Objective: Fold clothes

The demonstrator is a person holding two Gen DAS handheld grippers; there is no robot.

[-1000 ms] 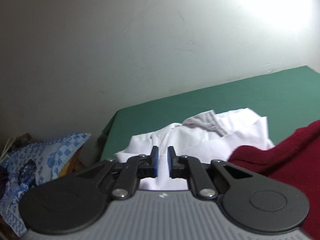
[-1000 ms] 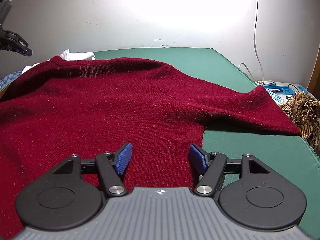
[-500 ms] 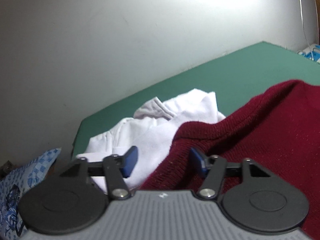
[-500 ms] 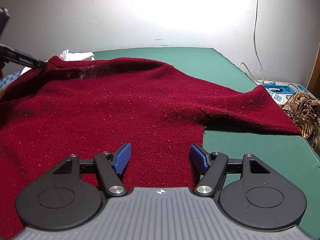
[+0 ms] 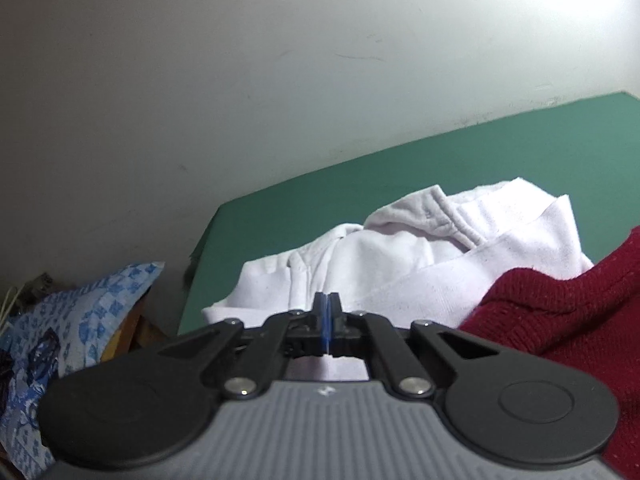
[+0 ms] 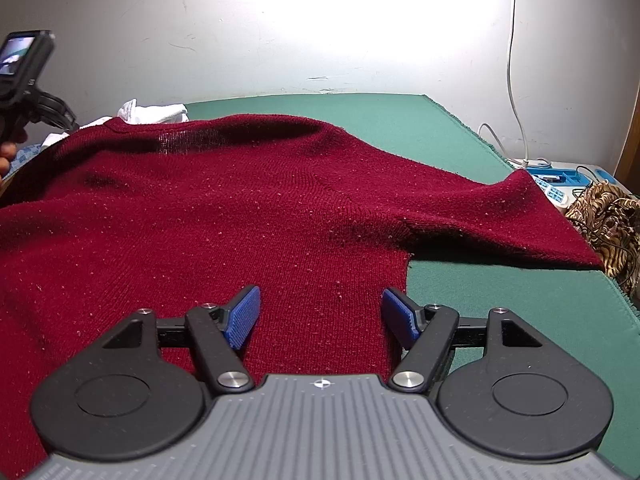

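Left wrist view: the left gripper is closing, its pads nearly together with nothing between them; the sweater lies just to its right. It should open and catch that edge.

Right wrist view: the right gripper stands wide apart over the sweater's hem on the desk; lower it before pinching.

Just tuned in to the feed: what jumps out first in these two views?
A dark red sweater is spread over the green table, one sleeve reaching right; the right gripper is wide open above its hem. At the far left a crumpled white garment lies beside it, with the left gripper closing, empty, before it.
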